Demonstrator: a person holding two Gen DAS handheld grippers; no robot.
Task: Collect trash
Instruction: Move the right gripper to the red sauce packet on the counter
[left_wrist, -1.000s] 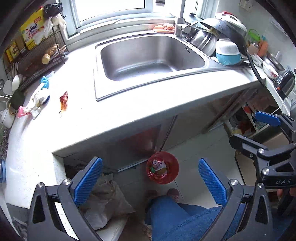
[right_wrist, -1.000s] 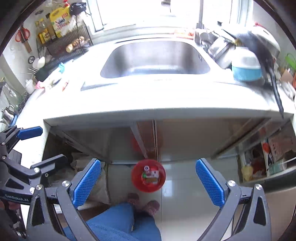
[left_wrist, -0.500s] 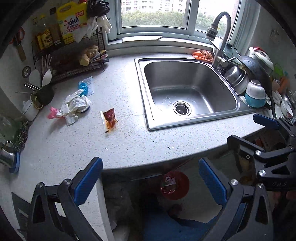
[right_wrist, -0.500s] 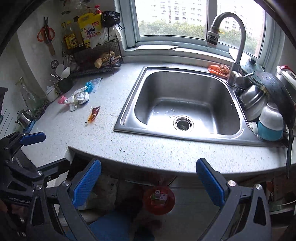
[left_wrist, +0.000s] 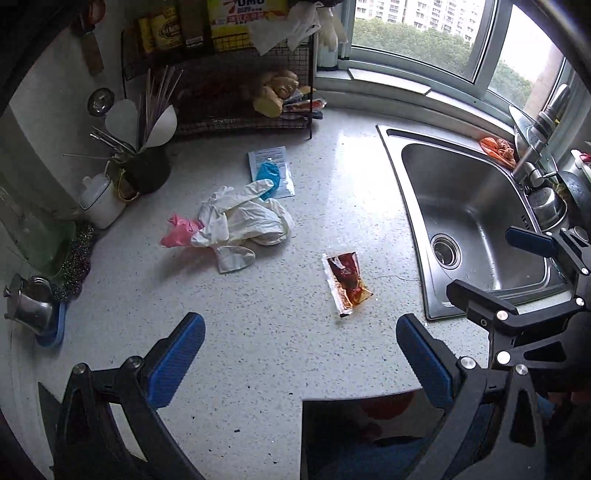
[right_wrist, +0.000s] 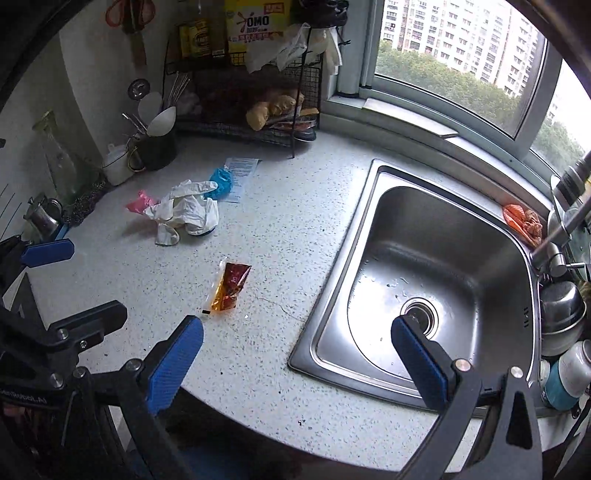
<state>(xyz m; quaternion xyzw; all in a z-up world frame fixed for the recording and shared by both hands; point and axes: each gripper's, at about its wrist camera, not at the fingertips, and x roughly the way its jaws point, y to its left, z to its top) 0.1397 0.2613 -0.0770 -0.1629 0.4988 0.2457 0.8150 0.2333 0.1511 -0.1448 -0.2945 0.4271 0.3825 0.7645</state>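
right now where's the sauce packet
The sauce packet lies flat on the counter, between the sink on its right and the pile of white gloves on its left, ahead of the open left tool.

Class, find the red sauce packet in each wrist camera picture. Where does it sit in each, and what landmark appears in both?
Left wrist: sauce packet lies right of centre on the counter, left of the sink.
Right wrist: sauce packet lies left of centre, again left of the sink.
Shared landmark: the sink.

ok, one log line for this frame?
phase: approach | left gripper: open, empty | right gripper: open, empty | nearest trash: red-brown sauce sachet on speckled white countertop | crumpled white gloves: untouched
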